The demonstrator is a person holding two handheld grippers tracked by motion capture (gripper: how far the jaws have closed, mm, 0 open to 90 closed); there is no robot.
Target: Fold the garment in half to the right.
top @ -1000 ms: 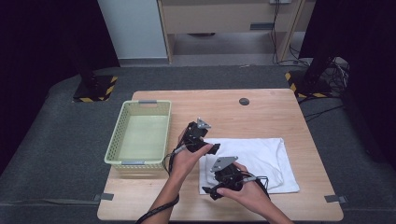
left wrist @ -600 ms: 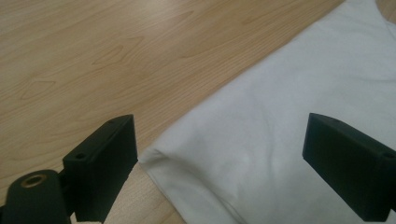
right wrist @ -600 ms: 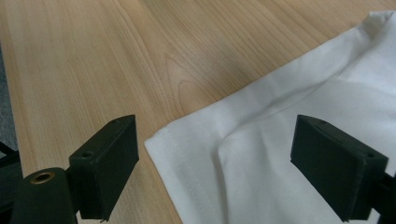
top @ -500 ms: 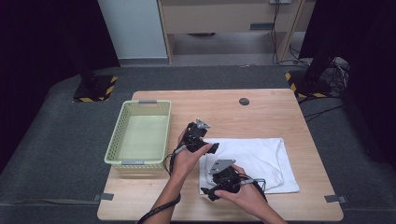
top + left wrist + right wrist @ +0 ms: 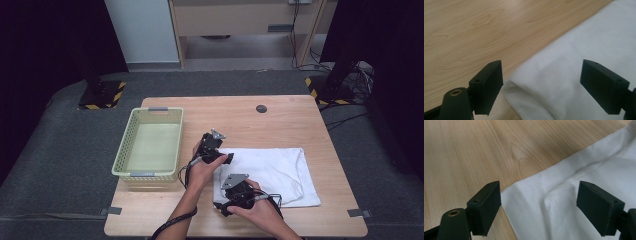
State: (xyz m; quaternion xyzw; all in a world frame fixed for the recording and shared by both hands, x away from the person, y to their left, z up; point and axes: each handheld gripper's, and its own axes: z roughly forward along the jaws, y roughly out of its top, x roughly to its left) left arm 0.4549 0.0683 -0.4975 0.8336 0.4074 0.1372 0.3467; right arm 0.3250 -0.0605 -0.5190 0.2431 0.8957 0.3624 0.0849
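While both jaw pairs stand spread and empty, the left tool (image 5: 227, 159) straddles the cloth's (image 5: 280, 172) 10 o'clock corner and the right tool (image 5: 223, 207) its 8 o'clock corner. Nothing looks pinched or lifted yet; the basket (image 5: 129, 150), at 9 o'clock on the tabletop (image 5: 280, 125), holds nothing.

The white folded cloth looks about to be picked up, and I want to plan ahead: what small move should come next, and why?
Probably lower both grippers and close them on the near-left edge of the white folded cloth. The left gripper and right gripper each stand open with a cloth corner between the jaws, not yet pinched, on the light wooden table.
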